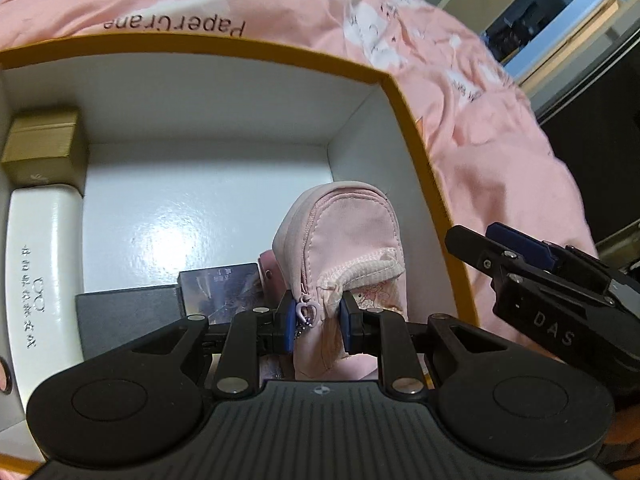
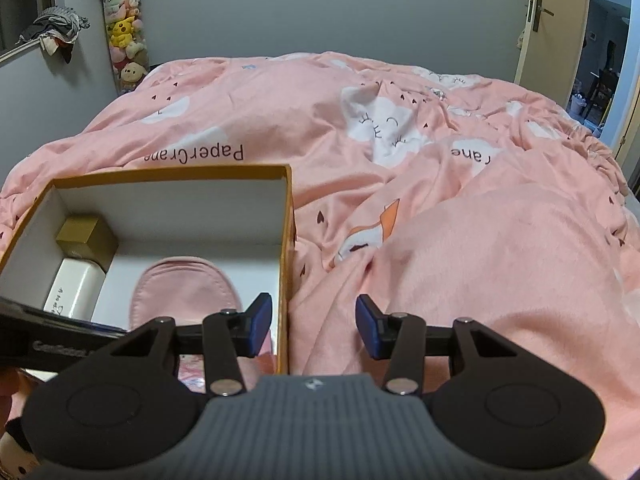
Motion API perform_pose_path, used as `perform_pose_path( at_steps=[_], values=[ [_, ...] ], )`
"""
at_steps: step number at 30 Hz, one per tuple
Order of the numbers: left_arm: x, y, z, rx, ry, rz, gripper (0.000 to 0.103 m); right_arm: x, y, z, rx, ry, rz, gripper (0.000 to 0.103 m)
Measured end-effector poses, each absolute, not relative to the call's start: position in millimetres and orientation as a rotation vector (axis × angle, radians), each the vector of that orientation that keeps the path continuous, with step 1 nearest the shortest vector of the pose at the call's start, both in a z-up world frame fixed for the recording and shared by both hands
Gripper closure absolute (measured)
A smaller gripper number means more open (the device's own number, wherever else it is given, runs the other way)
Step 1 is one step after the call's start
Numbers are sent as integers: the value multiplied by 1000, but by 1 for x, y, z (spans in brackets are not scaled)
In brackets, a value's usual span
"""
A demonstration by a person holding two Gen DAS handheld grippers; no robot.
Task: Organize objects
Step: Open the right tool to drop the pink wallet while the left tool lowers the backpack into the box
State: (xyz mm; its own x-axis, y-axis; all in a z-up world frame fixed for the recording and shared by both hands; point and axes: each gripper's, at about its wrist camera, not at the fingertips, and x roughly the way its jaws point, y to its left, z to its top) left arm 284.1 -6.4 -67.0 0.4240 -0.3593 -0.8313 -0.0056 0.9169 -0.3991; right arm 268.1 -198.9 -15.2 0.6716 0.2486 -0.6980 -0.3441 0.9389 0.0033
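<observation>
Pink pouch (image 1: 340, 240) hangs pinched in the left gripper (image 1: 316, 318), inside the yellow-rimmed box (image 1: 412, 120) at about four o'clock on its floor — the placing step, I judge. Next it needs lowering beside the dark cards (image 1: 168, 300), then release. It looks soft, quilted, zipped, with a heart-shaped pull. The right gripper (image 2: 314, 324) gapes empty over the box's wall.
</observation>
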Motion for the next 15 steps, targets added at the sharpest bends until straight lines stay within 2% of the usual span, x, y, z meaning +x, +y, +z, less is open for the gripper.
perform_pose_path(
  at_steps=[6, 12, 15],
  values=[
    [293, -18, -83, -342, 1152, -190, 76, 271, -202, -24, -129, 779, 340, 52],
    [290, -23, -88, -281, 1137, -126, 64, 269, -200, -28, -151, 787, 345, 49],
    [283, -29, -81, -219, 1090, -97, 54, 266, -200, -24, -148, 775, 344, 45]
  ],
)
